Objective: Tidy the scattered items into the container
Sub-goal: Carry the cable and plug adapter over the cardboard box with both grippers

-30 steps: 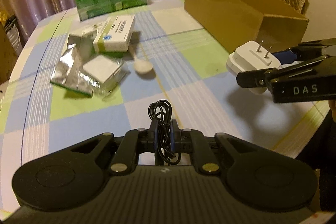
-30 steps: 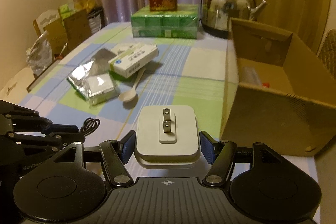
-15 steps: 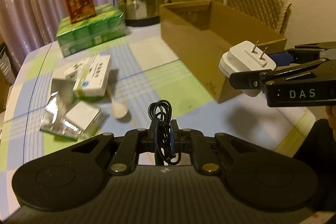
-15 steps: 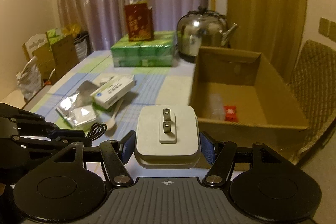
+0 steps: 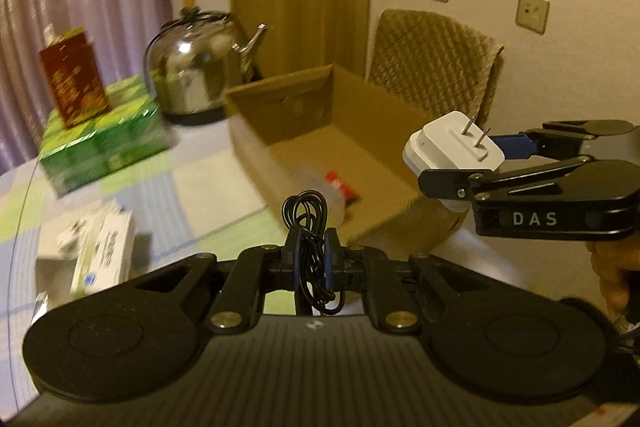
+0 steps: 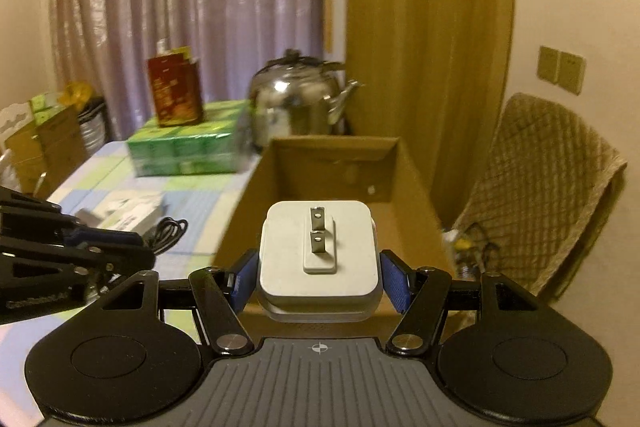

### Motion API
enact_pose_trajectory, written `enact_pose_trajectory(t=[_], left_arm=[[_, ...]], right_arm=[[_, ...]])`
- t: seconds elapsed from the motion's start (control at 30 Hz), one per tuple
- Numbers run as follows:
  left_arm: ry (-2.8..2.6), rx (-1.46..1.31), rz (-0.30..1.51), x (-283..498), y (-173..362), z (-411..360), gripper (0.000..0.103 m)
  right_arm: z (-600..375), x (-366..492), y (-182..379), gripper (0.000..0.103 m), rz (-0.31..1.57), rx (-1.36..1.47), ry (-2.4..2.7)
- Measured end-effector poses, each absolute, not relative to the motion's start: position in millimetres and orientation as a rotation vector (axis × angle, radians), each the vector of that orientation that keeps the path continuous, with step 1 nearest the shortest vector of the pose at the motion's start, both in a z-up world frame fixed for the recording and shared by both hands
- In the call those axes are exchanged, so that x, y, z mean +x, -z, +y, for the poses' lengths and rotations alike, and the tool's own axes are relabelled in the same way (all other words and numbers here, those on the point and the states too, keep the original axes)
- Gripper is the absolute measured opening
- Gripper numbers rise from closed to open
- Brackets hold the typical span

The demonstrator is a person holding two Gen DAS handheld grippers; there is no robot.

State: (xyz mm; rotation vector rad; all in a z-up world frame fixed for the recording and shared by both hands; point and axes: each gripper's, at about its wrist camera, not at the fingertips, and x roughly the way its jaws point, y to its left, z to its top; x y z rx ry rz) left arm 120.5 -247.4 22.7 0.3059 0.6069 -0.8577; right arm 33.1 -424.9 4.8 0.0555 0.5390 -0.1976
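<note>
1. The cardboard box (image 6: 404,179) sits open-topped on the surface (image 5: 208,195), long axis running away from the right wrist view, with lots of bare floor inside.
2. Right claw (image 6: 318,281) clamps the white charger (image 6: 318,259) at the box's near edge, prongs pointing up.
3. Left claw (image 5: 311,259) is pinched tight on a coiled black cable (image 5: 306,211), loop standing upright, just short of the box.

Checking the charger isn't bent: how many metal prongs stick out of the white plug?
2: both stand side by side on the white plug, which is clamped in the right gripper before the cardboard box. None look hidden.
</note>
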Motion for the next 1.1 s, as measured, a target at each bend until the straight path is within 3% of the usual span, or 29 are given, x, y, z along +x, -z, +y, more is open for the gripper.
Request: enact_pose_trajectory(t=[0.5,1.1], left_arm=[[0.963,0.389,0.624,168,-7,-350,0.008],[1.03,0.474,0.778,204,43,-377,0.008]], right_arm=[[-499,90,18,0.062,0.591,0.12,0.231],[-508,121,48,0.062,0.653,0.135,0.187]])
